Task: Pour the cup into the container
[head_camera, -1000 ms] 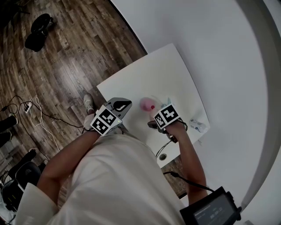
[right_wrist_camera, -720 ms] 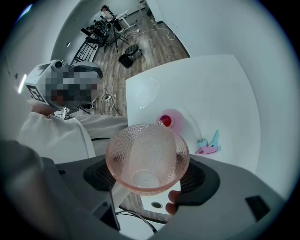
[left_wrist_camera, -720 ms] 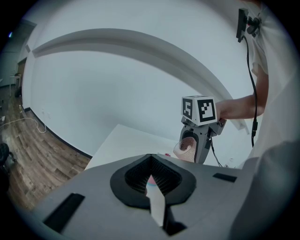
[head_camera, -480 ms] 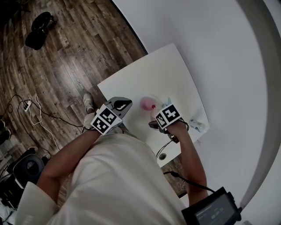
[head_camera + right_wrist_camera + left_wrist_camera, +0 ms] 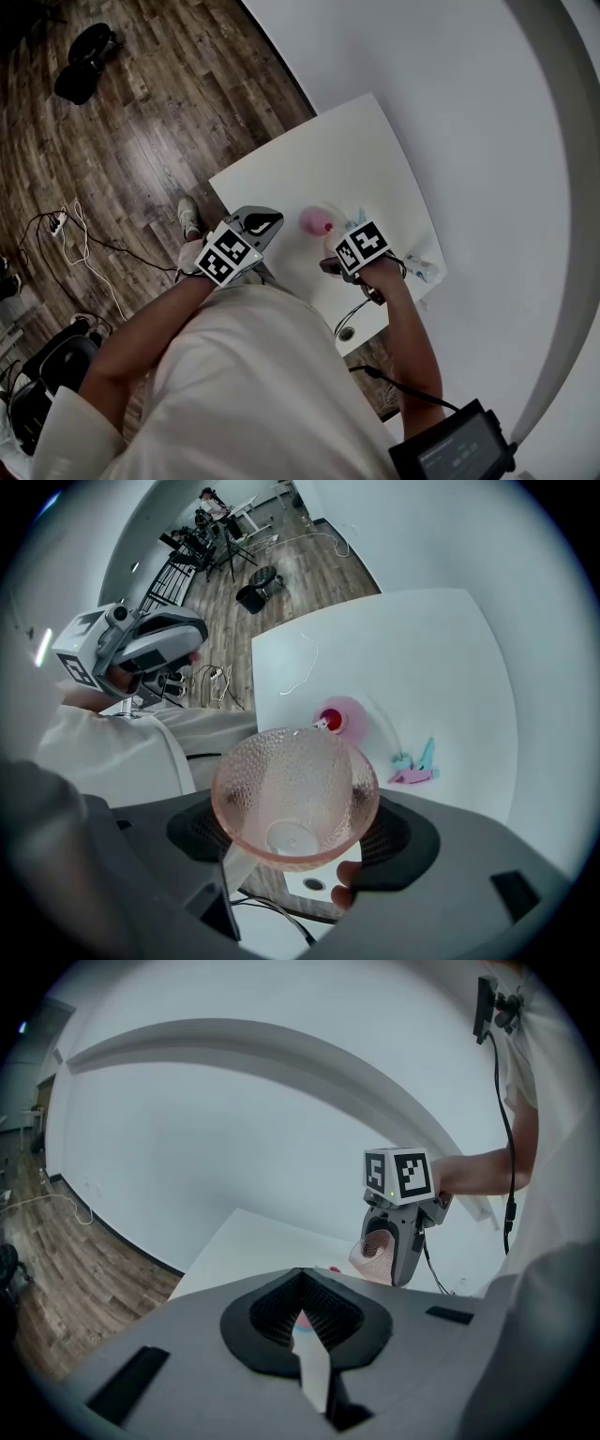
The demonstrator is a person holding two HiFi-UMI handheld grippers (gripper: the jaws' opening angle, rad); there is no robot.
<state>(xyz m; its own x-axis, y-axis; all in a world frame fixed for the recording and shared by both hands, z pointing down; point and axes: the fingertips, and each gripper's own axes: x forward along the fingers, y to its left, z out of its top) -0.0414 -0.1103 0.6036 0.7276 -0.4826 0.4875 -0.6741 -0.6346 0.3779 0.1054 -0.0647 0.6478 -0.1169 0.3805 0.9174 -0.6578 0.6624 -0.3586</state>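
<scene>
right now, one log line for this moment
right claw: shut on cup | cup: tilted, looks empty | container: red piece inside | left claw: empty

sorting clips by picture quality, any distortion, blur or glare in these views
Head view: sharp, evenly lit, wall bowed by the lens. Left gripper view: heavy fisheye, dark corners, ledge arched. Right gripper view: same fisheye, pink cup crisp, no harsh glare.

Teal-and-pink clips (image 5: 417,767) on white table (image 5: 422,658)
</scene>
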